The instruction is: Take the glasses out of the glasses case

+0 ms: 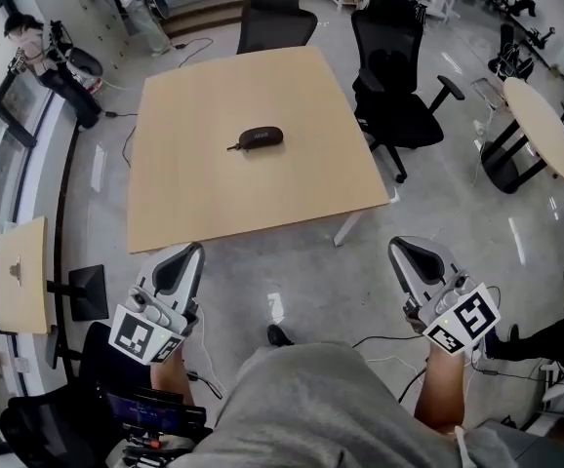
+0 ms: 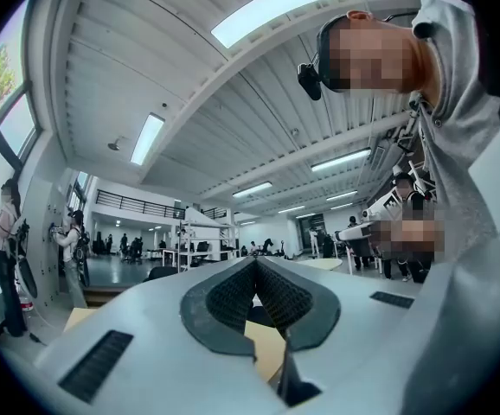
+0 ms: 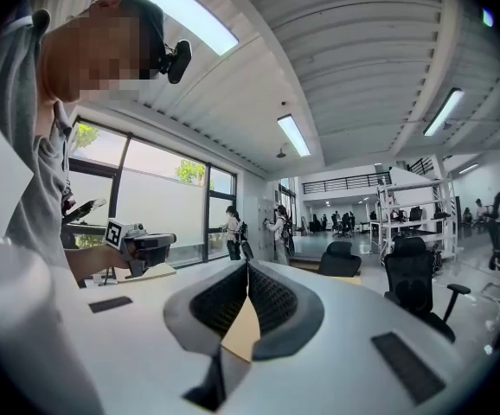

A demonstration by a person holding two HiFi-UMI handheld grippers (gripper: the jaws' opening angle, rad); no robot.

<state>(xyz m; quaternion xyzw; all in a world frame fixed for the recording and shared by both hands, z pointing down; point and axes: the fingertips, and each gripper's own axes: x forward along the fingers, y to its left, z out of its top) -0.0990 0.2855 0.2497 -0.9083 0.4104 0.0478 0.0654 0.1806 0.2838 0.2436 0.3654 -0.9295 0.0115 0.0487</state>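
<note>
A dark, closed glasses case [image 1: 260,138] lies near the middle of the light wooden table [image 1: 194,198], its zipper pull sticking out to the left. Both grippers are held close to my body, short of the table's near edge and far from the case. My left gripper [image 1: 193,251] points toward the table; in the left gripper view [image 2: 254,263] its ribbed pads meet with nothing between them. My right gripper [image 1: 399,246] also has its pads together and holds nothing, as the right gripper view [image 3: 247,266] shows. The glasses are not visible.
Two black office chairs [image 1: 277,18] [image 1: 395,76] stand at the table's far side and right corner. A round table [image 1: 545,130] is at the right, a small wooden stand [image 1: 20,276] at the left. Cables lie on the floor [image 1: 380,339]. People stand at the far left.
</note>
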